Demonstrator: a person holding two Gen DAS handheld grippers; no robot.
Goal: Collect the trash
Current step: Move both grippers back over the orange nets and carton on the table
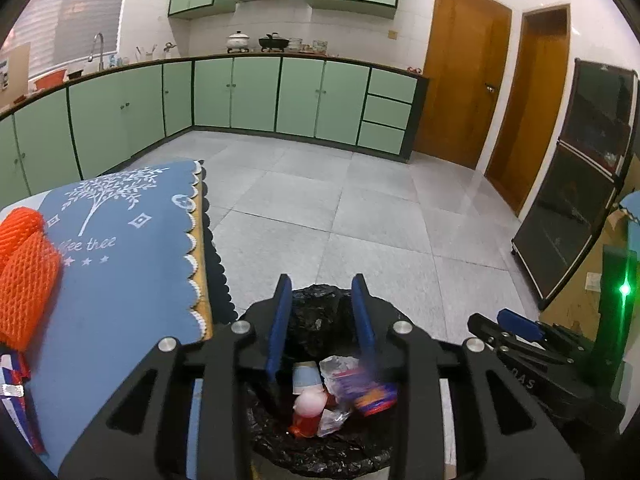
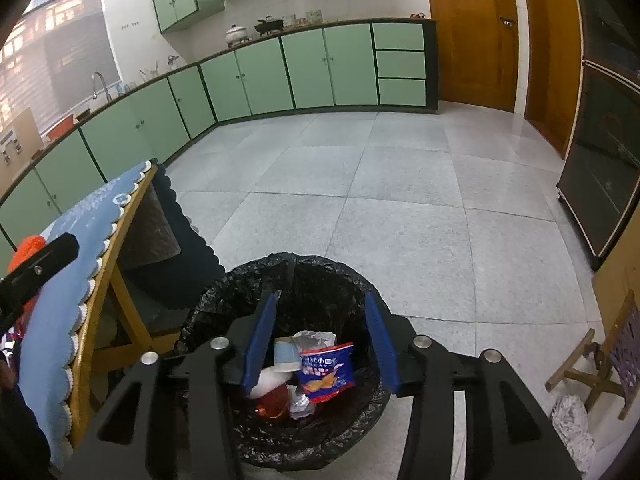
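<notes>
A bin lined with a black bag [image 2: 224, 304] stands on the floor beside the table; it also shows in the left wrist view [image 1: 316, 456]. Inside lie a blue-and-red snack packet [image 2: 326, 372], a paper cup [image 2: 286, 356], a red bottle [image 2: 274, 400] and clear wrappers. My right gripper [image 2: 320, 336] hangs open and empty over the bin. My left gripper [image 1: 322, 320] is open above the bin; the snack packet [image 1: 368, 392] is blurred just below its right finger. An orange foam net [image 1: 24, 276] and a red-white-blue wrapper [image 1: 16, 392] lie on the blue-clothed table [image 1: 128, 280].
Green kitchen cabinets [image 1: 256, 96] line the far wall. A dark glass cabinet [image 1: 576, 184] stands at right. A small wooden stool [image 2: 600, 364] and crumpled white paper [image 2: 572, 424] sit on the floor right of the bin. Grey tiled floor [image 2: 380, 200] stretches beyond.
</notes>
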